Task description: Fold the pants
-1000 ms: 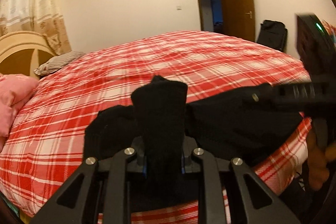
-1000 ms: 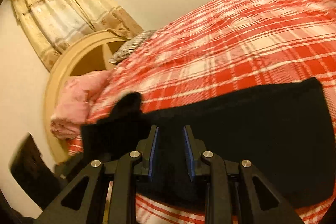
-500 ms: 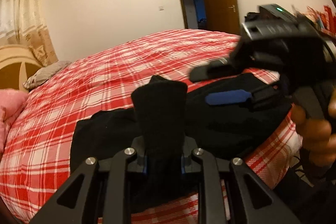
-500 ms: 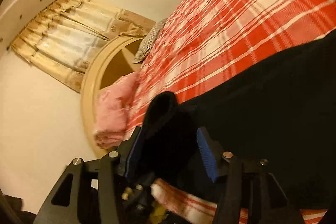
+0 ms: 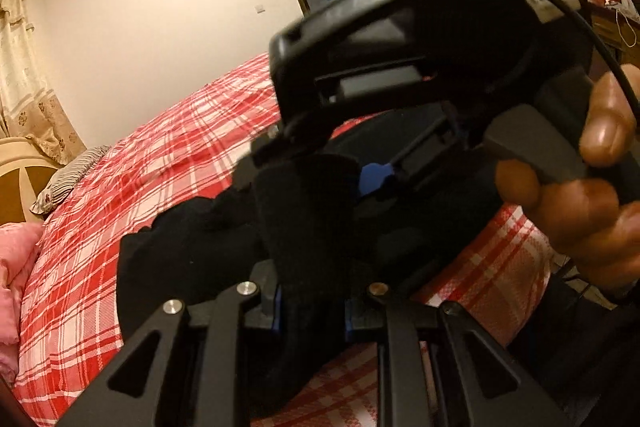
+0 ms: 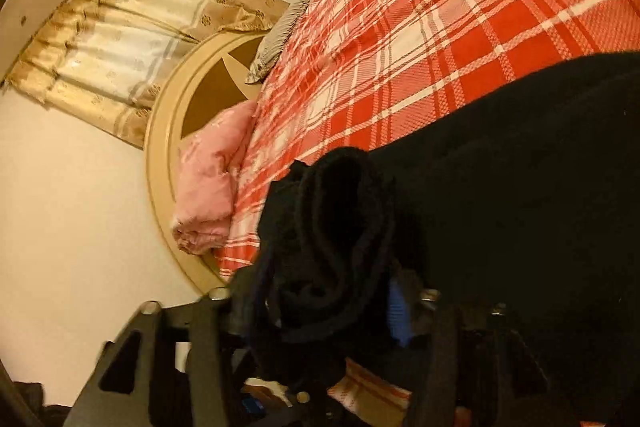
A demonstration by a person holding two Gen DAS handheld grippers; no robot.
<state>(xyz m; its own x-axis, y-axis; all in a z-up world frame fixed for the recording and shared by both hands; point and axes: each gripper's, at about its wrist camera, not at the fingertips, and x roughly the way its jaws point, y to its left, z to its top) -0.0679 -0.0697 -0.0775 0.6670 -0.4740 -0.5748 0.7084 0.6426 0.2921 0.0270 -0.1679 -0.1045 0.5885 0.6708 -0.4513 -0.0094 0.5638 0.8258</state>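
Clearly mid-fold: left tongs (image 5: 312, 303) clamped on black pants (image 5: 180, 247), right tongs (image 6: 320, 307) pinching bunched end too; pants half lifted off plaid bed (image 6: 440, 27), flat fold not yet laid

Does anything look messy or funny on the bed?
Only the black pants: they lie bunched at the edge of the red plaid bed, not flat. One thick wad sticks up in the left gripper, right beside the right gripper.
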